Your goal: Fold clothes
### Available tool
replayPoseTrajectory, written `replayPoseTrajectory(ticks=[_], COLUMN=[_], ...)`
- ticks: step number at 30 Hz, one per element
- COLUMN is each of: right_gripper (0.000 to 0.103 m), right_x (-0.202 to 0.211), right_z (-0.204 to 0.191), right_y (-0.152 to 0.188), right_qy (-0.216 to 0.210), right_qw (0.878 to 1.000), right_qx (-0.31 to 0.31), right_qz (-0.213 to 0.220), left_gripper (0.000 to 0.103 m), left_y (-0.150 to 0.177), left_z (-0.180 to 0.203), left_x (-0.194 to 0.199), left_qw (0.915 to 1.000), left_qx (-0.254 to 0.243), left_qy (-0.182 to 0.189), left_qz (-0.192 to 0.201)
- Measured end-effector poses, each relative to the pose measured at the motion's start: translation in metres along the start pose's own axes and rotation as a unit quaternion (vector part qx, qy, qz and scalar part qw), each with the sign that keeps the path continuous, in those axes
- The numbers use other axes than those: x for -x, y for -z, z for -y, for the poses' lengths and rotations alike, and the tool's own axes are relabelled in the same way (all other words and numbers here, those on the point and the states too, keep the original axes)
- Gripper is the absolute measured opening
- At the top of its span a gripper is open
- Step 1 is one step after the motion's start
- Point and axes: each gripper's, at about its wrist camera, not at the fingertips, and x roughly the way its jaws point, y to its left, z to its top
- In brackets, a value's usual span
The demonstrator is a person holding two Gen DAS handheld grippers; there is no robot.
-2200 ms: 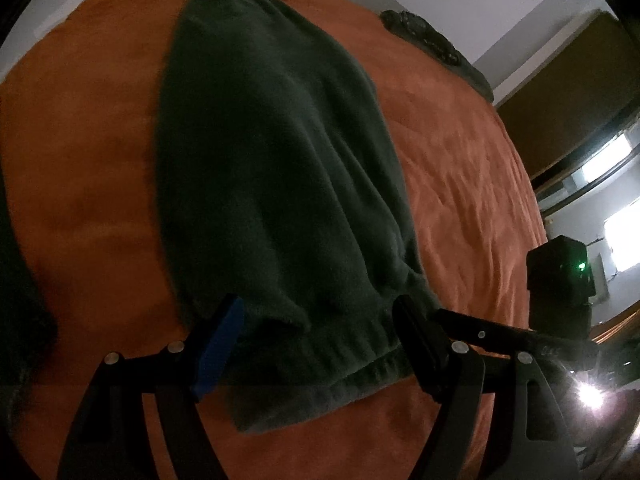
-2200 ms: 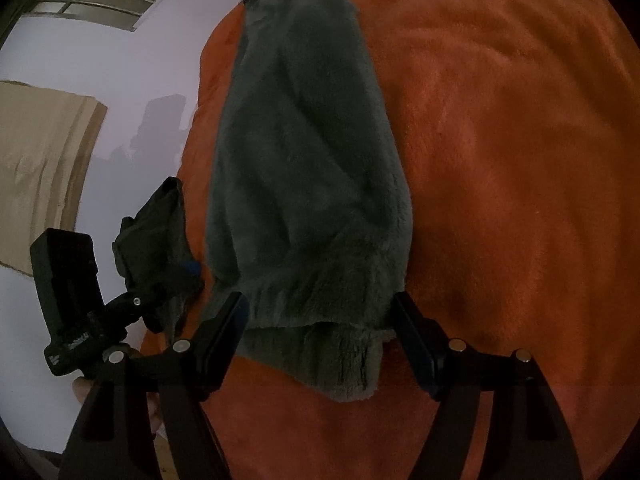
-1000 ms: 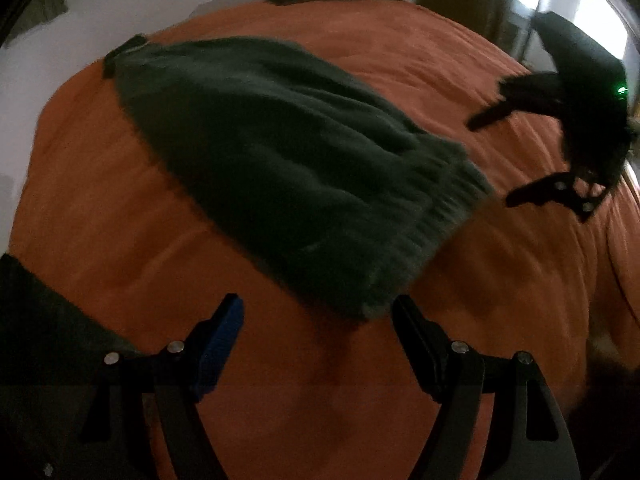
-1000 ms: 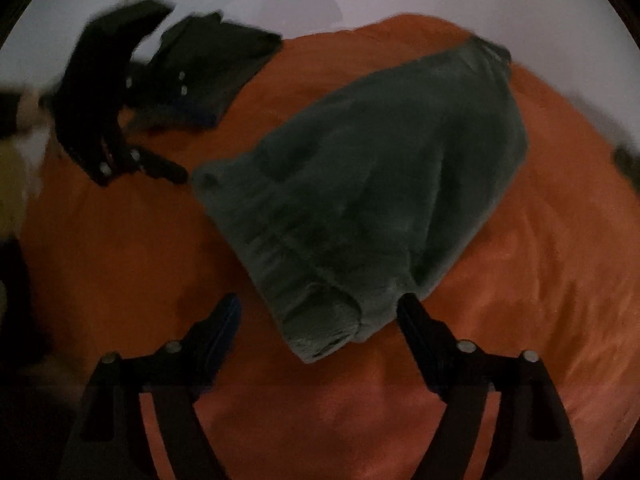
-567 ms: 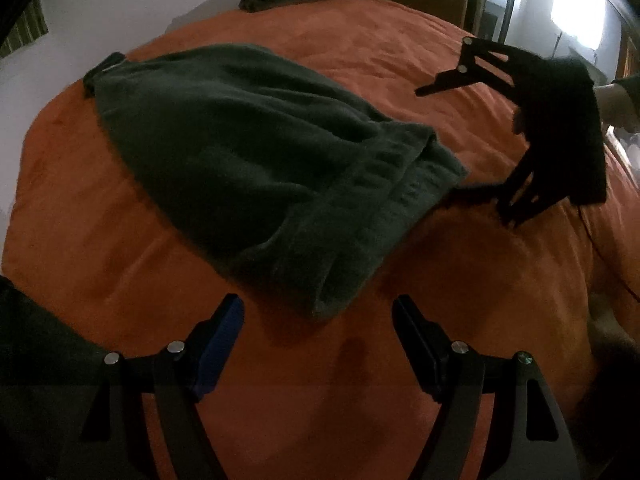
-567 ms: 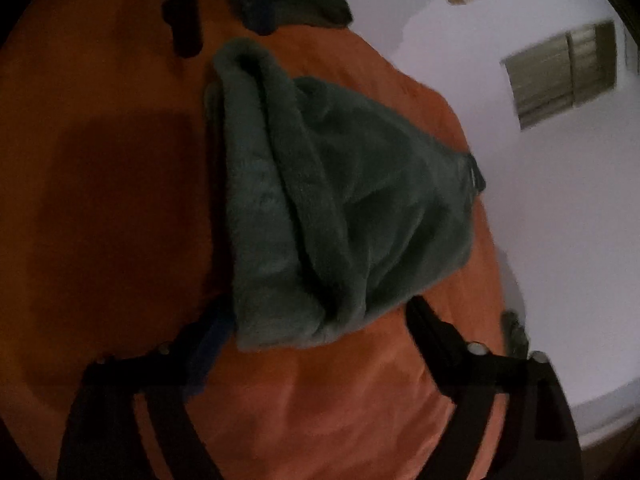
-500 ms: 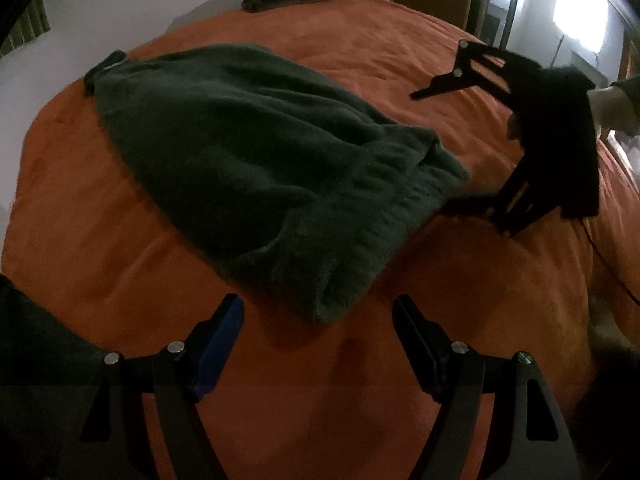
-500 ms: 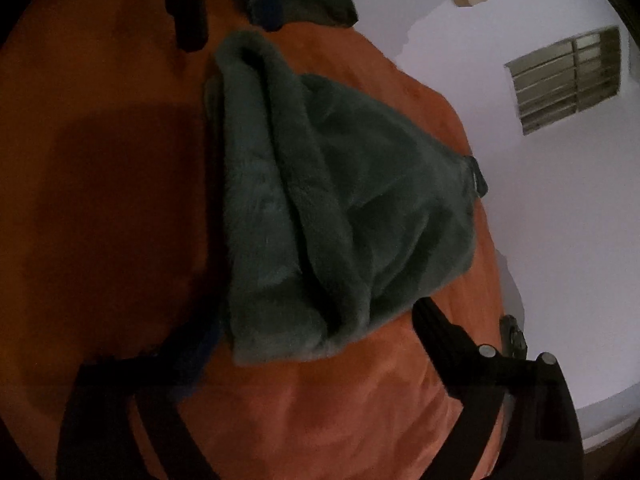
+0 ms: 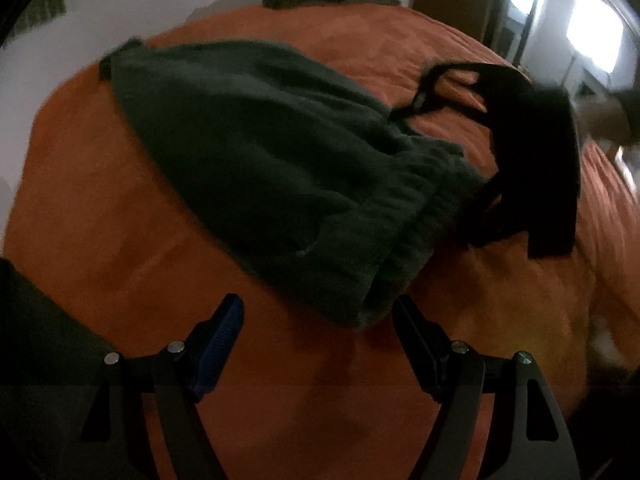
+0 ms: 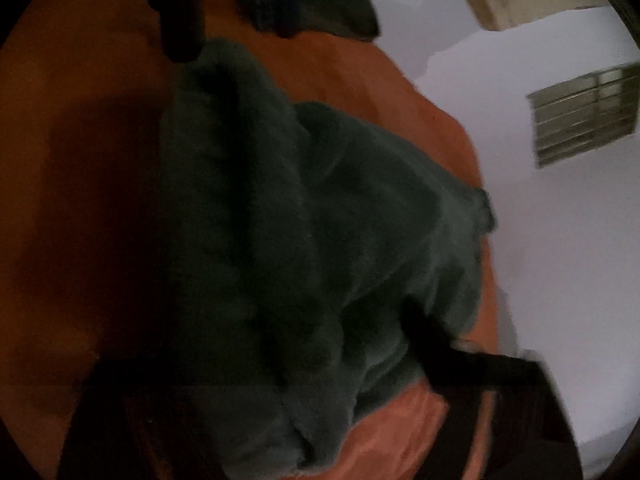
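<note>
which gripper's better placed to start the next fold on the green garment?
Right gripper: its closing jaws already straddle the green garment at the ribbed hem. Left gripper hangs open, just short of the hem's other corner.

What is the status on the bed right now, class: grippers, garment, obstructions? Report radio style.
Left gripper open, short of the hem. Right gripper closing around the green fleece garment at its hem corner; grip unconfirmed. Garment flat on orange bedspread. Nothing in the way.

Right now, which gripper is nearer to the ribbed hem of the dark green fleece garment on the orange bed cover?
Right. The right gripper has been closing around the ribbed hem at its far corner. The left gripper hangs open just short of the hem's near corner, apart from it.
</note>
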Motion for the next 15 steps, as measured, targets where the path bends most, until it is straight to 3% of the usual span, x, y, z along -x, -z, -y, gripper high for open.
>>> replayPoseTrajectory(ticks=[1, 3, 9, 15], right_gripper=[0.021, 0.021, 0.02, 0.02], right_x=[-0.001, 0.002, 0.044, 0.081], right_z=[0.007, 0.02, 0.071, 0.11], right_y=[-0.001, -0.002, -0.004, 0.0], right_qy=[-0.021, -0.05, -0.08, -0.065], right_qw=[1.0, 0.998, 0.989, 0.984], right_qx=[-0.011, -0.033, -0.119, -0.156], right_qz=[-0.002, 0.002, 0.043, 0.052], left_gripper=[0.077, 0.077, 0.077, 0.077], left_y=[0.0, 0.001, 0.009, 0.001], left_z=[0.002, 0.005, 0.012, 0.027], left_x=[0.002, 0.007, 0.006, 0.009], left_qw=[1.0, 0.9997, 0.9991, 0.9977], left_qx=[-0.007, -0.019, -0.035, -0.047], left_qy=[-0.003, -0.007, -0.025, -0.042], left_qz=[0.004, 0.011, 0.004, 0.027])
